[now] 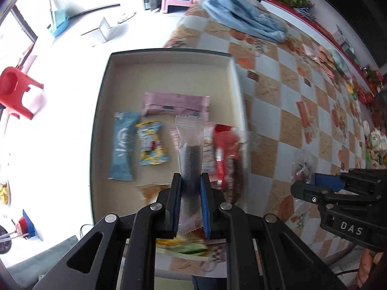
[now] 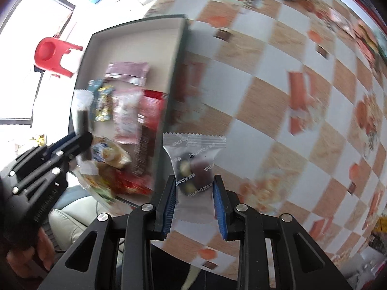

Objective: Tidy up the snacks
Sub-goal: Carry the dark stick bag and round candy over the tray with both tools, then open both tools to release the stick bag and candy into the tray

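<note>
Two snacks are in my grippers at this moment, one in each. Nearest to me, the left gripper point(image 1: 191, 183) has its jaws closed on a clear sachet with a dark bar point(image 1: 189, 154) inside, and it hangs over the near part of the tray point(image 1: 169, 56). The right gripper point(image 2: 194, 188) grips a clear Daotalk packet point(image 2: 193, 166) holding dark and pale pieces; its jaws press the packet from both sides, and it hangs over the checked cloth of the bench point(image 2: 266, 91), just beside the tray's right wall. Further in the tray I see a red packet point(image 1: 226, 149), a yellow packet point(image 1: 151, 142) and a blue packet point(image 1: 122, 145) lying side by side, and beyond them a pink packet point(image 1: 175, 102) lying across. I judge that the step in hand is carrying both snacks to the tray. The next move, I think, calls for lowering the sachet onto a free spot of the tray floor and opening the jaws, then bringing the right packet over the wall without hitting it. Far behind lie a blue garment point(image 1: 244, 14) and a red stool point(image 1: 17, 91).
</note>
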